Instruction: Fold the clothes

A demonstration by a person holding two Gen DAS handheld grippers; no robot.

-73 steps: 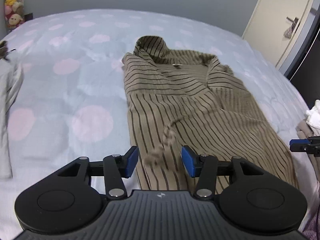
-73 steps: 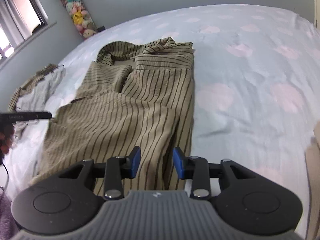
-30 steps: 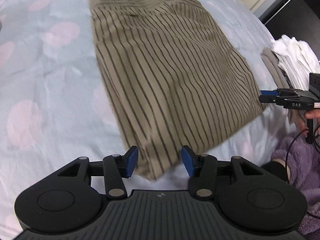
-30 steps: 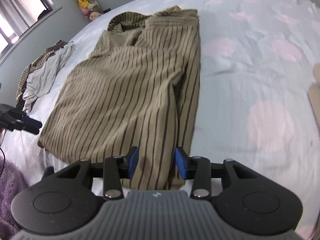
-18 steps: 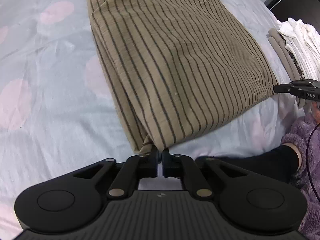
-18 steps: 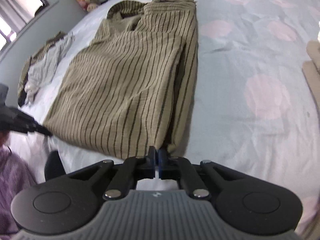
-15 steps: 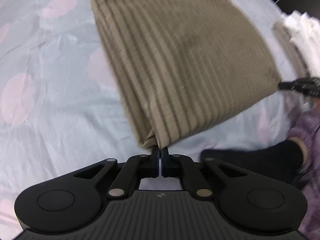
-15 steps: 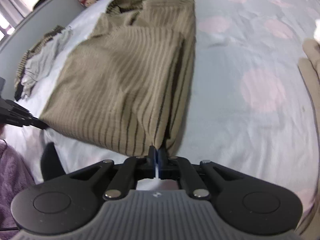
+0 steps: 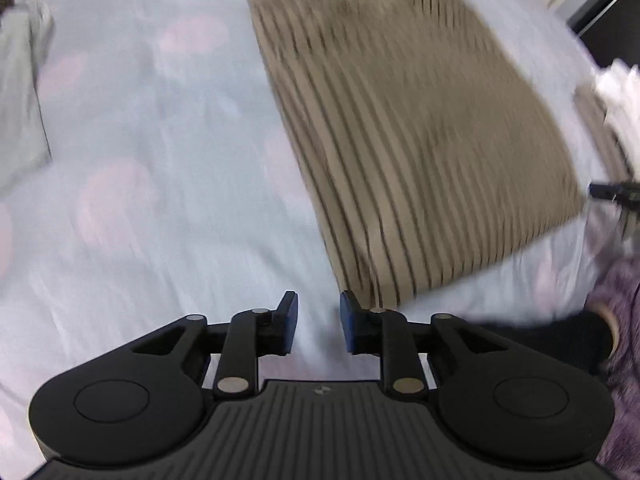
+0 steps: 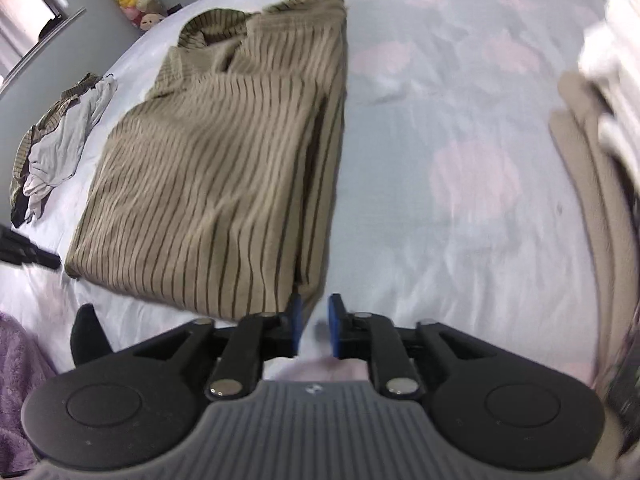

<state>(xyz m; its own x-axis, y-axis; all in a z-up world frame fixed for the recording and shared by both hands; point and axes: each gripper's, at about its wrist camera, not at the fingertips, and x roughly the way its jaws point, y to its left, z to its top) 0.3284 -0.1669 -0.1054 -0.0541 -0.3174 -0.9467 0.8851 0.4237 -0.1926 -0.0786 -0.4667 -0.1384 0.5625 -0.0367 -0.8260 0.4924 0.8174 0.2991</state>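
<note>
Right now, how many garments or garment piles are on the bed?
3: striped shirt mid-bed, crumpled grey pile far left by the wall, folded beige-and-white stack at right edge. More may lie outside the frame.

Soft, even daylight is filling both views, and nothing is glaring. A window (image 10: 28, 4) at ten o'clock in the right wrist view is glowing palest. Motion blur is smearing the striped shirt (image 9: 420, 128) and the bedsheet (image 9: 160, 200) across the left wrist view, while the black gripper body is staying crisp. In the right wrist view, blur is streaking the folded pile (image 10: 600, 128) at three o'clock. Fisheye distortion is bending both pictures' edges.
</note>
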